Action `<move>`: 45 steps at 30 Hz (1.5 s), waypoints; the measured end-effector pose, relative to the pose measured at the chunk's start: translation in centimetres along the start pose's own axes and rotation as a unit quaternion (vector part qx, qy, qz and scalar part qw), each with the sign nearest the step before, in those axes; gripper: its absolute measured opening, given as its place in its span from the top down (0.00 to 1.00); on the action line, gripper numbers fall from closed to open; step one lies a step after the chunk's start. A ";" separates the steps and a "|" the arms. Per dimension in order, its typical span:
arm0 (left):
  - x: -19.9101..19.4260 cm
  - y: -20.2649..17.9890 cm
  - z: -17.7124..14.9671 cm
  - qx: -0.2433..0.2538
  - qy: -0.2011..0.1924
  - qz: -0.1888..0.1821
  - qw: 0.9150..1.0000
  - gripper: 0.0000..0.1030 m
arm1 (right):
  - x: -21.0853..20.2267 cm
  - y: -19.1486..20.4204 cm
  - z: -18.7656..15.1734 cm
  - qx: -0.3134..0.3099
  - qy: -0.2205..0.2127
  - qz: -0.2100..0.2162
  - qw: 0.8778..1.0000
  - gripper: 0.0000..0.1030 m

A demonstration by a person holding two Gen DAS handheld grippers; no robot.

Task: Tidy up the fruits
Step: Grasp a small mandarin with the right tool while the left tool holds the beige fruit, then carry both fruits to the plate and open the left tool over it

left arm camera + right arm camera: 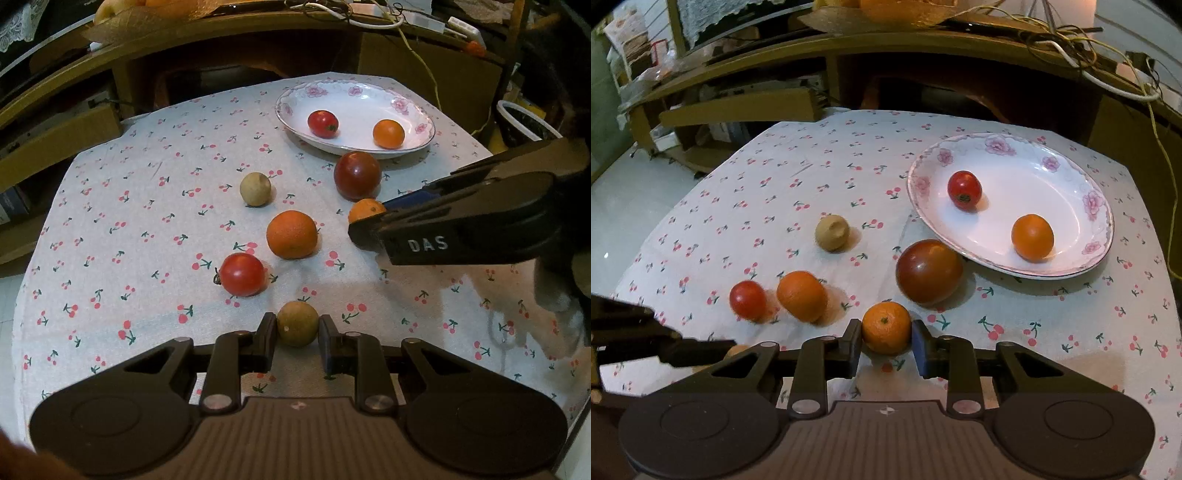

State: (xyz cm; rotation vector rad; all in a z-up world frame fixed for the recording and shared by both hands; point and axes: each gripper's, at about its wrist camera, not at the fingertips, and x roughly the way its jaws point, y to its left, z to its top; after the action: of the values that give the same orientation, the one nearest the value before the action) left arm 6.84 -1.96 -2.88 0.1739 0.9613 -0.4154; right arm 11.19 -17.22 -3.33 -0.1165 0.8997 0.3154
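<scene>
My left gripper (297, 326) is shut on a small brown fruit (297, 323) low over the cloth. My right gripper (886, 334) is shut on a small orange (886, 326); it also shows in the left wrist view (364, 210). A white flowered plate (1067, 173) holds a red tomato (964, 190) and an orange (1032, 237). Loose on the cloth lie a dark red tomato (929, 271), a pale brown fruit (832, 233), an orange (801, 295) and a red tomato (748, 300).
The table wears a white cherry-print cloth (812, 177). A wooden desk with shelves (746, 107) stands behind it, with cables (1108, 74) on top. A dark bin (524, 125) stands at the table's right.
</scene>
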 end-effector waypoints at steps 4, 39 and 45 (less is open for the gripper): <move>-0.1 -0.5 0.6 0.005 -0.007 -0.001 1.000 0.71 | -0.9 -0.3 0.1 0.003 -0.006 0.003 1.000 0.72; 3.3 -4.0 13.2 0.065 -0.078 0.002 0.995 0.72 | -3.7 -7.9 3.3 0.108 -0.053 -0.036 0.992 0.71; 4.5 -4.0 14.3 0.064 -0.076 -0.001 0.995 0.72 | -2.8 -9.0 4.1 0.112 -0.052 -0.039 0.992 0.71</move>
State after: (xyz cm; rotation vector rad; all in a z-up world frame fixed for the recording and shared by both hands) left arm 18.26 -11.39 1.65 0.2534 0.7850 -0.4849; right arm 15.53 -25.38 1.14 0.0724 0.8196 0.1447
